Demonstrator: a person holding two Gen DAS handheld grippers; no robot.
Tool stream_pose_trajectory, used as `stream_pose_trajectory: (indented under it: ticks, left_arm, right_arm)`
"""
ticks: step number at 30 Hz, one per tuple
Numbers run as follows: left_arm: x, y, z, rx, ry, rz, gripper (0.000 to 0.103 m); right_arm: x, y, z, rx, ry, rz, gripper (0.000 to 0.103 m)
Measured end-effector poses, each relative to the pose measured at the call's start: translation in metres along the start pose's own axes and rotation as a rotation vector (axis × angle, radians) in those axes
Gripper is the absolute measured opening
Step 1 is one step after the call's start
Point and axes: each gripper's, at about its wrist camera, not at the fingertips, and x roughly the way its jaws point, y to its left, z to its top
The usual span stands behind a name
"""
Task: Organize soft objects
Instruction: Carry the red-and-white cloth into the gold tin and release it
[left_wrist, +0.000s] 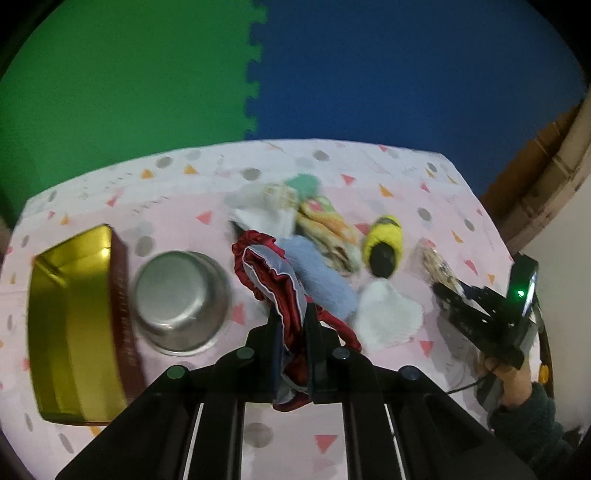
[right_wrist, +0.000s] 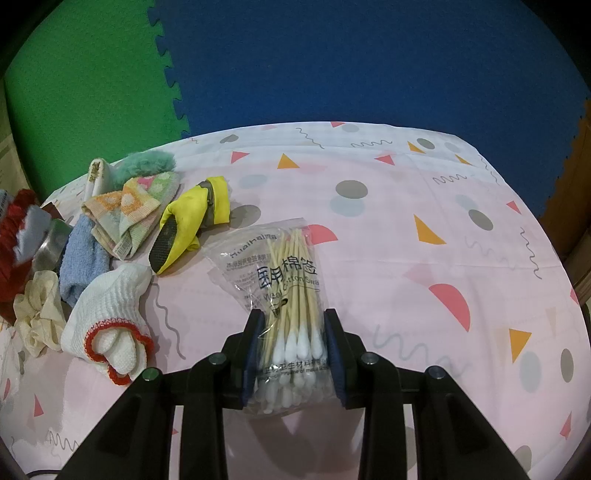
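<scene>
The left gripper (left_wrist: 291, 325), low in the centre of its view, is clenched on a red cloth (left_wrist: 273, 280) with a grey-blue lining; the fabric bunches between the pads and trails up toward the middle of the frame. Just right of it lie a blue towel (left_wrist: 321, 280) and a white glove (left_wrist: 388, 314), with a patterned towel (left_wrist: 328, 229) and a yellow piece (left_wrist: 384, 240) above them. To the left stand a steel bowl (left_wrist: 181, 299) and, at the frame's left edge, a gold box (left_wrist: 70, 325), both seemingly empty.

The right gripper (right_wrist: 293, 354), at the bottom centre of its own view, grasps a bag of cotton swabs (right_wrist: 280, 273), the pads pressing its lower end while the rest stretches up across the pink tablecloth (right_wrist: 406, 221). The soft pile sits at the left of that frame.

Judged from this, the step in hand is carrying the red cloth off the pile toward a container. The next move likely calls for swinging it left, clear of the blue towel, over the bowl or box, and releasing only once the trailing fabric hangs inside the rim. Which container is meant cannot be told.
</scene>
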Motion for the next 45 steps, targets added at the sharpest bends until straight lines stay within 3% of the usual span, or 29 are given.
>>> stream_pose_trajectory:
  ticks: [16,30,45]
  left_arm:
    - [-0.005,0.136,-0.007,-0.172,0.003,0.269,0.008]
    - [0.027,0.214,-0.019,-0.259,0.068,0.360,0.009]
    - [0.029,0.248,-0.025,-0.288,0.072,0.402,0.018]
  right_arm:
    - [0.000,0.000,0.000,-0.002,0.001,-0.003,0.033]
    - [0.000,0.000,0.000,-0.008,0.003,-0.010,0.033]
    - [0.001,0.001,0.001,-0.014,0.004,-0.016,0.034]
